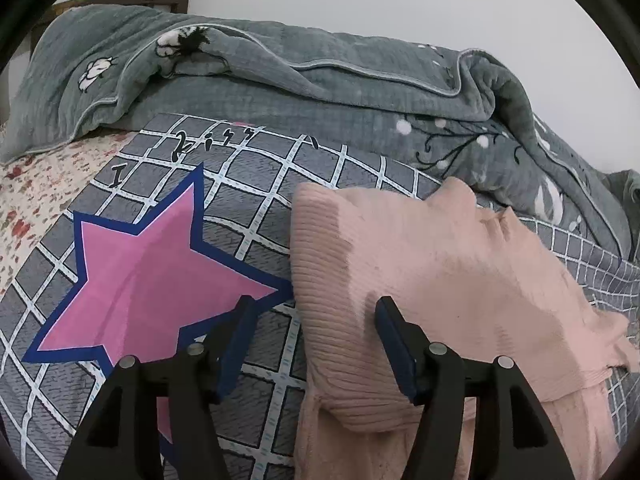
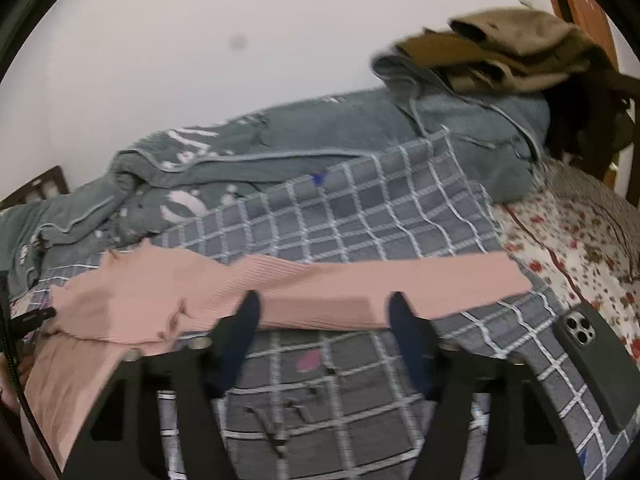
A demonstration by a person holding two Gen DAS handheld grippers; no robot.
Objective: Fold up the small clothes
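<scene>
A pink ribbed knit top (image 1: 420, 264) lies on a grey checked bedspread (image 1: 260, 200) with a pink star. My left gripper (image 1: 314, 316) is open just above the garment's left folded edge, holding nothing. In the right wrist view the same pink top (image 2: 168, 300) lies at the left with one long sleeve (image 2: 400, 284) stretched out to the right. My right gripper (image 2: 324, 312) is open over the near edge of that sleeve and holds nothing.
A rumpled grey-green quilt (image 1: 320, 76) lies piled along the far side of the bed. A phone in a dark case (image 2: 592, 356) lies on the bedspread at the right. Folded brown clothes (image 2: 500, 52) sit on the quilt. A floral sheet (image 2: 580, 240) shows at the right.
</scene>
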